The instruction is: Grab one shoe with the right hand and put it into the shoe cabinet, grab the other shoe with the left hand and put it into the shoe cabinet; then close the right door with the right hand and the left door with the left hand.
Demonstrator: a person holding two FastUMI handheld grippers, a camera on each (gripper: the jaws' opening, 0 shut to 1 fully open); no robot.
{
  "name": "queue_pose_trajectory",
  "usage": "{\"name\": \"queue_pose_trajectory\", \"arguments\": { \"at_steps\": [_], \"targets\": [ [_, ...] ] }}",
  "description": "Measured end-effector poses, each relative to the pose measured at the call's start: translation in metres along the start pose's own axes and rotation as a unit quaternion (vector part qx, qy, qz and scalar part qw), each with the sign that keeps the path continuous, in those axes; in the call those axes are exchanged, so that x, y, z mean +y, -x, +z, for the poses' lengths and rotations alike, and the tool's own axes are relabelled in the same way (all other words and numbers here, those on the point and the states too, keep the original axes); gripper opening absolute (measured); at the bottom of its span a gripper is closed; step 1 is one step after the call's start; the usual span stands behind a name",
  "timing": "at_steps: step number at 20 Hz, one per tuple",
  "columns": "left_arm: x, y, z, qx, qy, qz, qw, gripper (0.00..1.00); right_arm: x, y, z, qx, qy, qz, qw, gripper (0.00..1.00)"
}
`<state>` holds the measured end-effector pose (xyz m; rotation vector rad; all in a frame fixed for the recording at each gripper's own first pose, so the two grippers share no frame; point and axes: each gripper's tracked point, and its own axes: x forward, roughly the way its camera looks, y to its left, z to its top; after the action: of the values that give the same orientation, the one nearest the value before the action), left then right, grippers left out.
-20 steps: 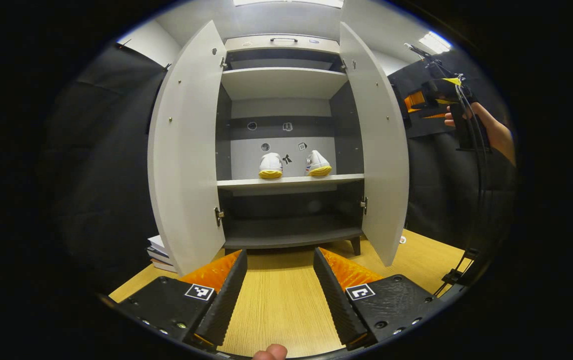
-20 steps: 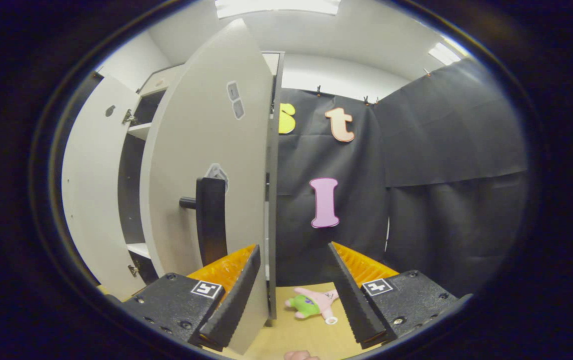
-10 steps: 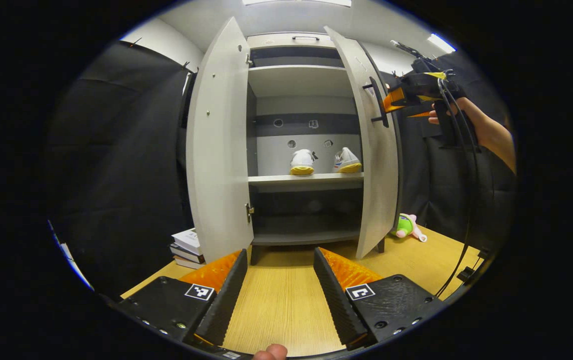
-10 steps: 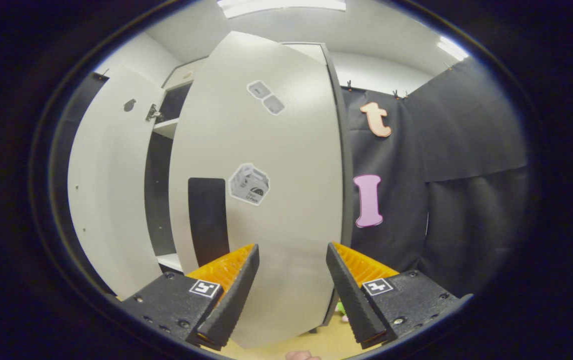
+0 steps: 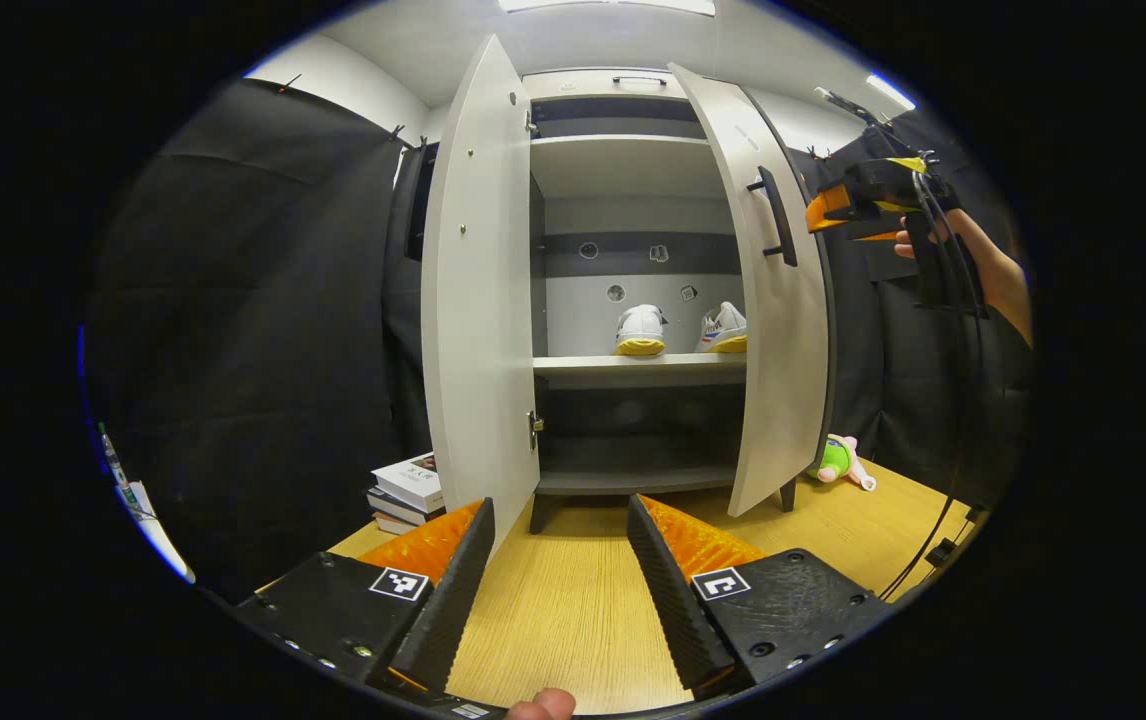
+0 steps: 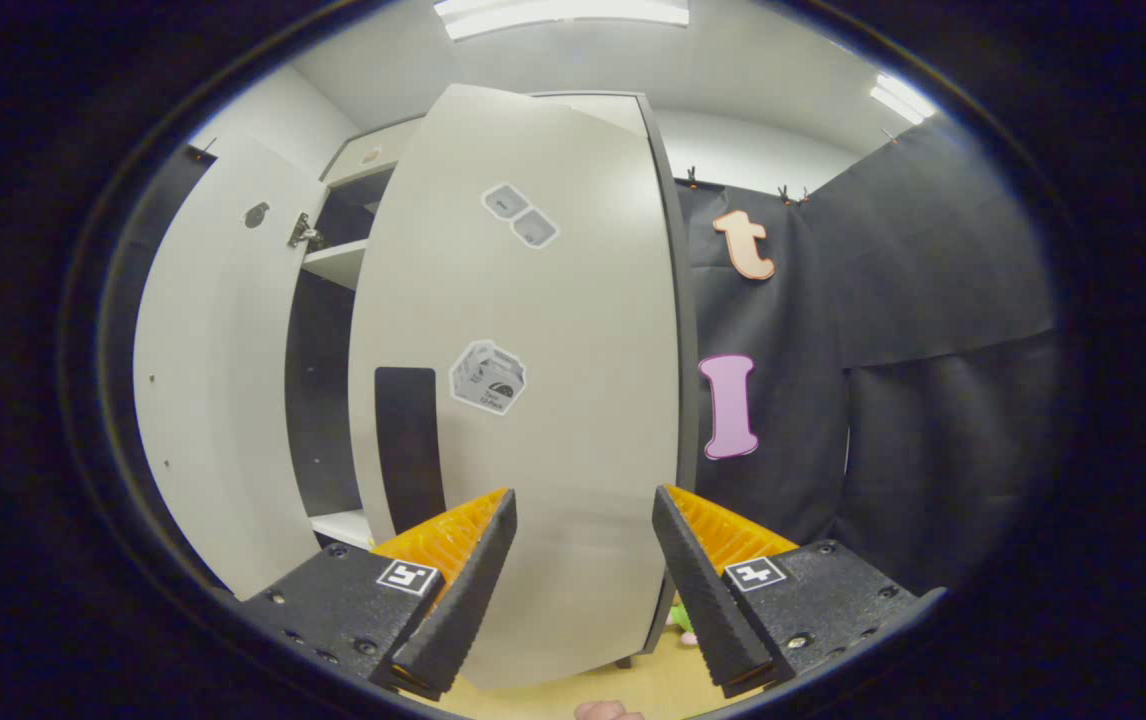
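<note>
Two white shoes with yellow soles, one (image 5: 640, 330) and the other (image 5: 726, 329), stand side by side on the middle shelf of the shoe cabinet (image 5: 633, 365). The right door (image 5: 778, 300) stands half swung in, its black handle (image 5: 779, 217) facing out; the left door (image 5: 478, 290) stands wide open. My right gripper (image 6: 578, 560) is open just in front of the right door's (image 6: 533, 400) outer face, beside its handle (image 6: 409, 440). In the left gripper view it shows, held by a hand, right of that door (image 5: 848, 205). My left gripper (image 5: 558, 560) is open, low over the wooden floor, before the cabinet.
A stack of books (image 5: 408, 490) lies on the floor left of the cabinet. A green and pink plush toy (image 5: 838, 462) lies right of it, behind the right door. Black cloth walls close in both sides. Wooden floor (image 5: 573, 600) stretches in front.
The right door has swung from wide open toward shut, now half in and partly covering one shoe. My right gripper came round to its outer face. My left gripper view shifted leftward.
</note>
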<state>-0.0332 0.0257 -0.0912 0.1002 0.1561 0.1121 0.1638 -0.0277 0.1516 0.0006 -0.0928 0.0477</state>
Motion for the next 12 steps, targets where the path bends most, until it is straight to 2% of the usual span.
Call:
{"name": "queue_pose_trajectory", "arguments": {
  "at_steps": [5, 12],
  "targets": [
    [-0.01, -0.002, 0.003, -0.002, -0.001, -0.013, 1.0, 0.8, 0.002, 0.053, -0.025, -0.003, 0.022, -0.001, 1.0, 0.89],
    [-0.035, 0.005, 0.006, -0.005, -0.005, -0.041, 0.999, 0.8, 0.015, 0.129, -0.104, 0.005, -0.001, -0.024, 1.0, 0.89]
  ]
}}
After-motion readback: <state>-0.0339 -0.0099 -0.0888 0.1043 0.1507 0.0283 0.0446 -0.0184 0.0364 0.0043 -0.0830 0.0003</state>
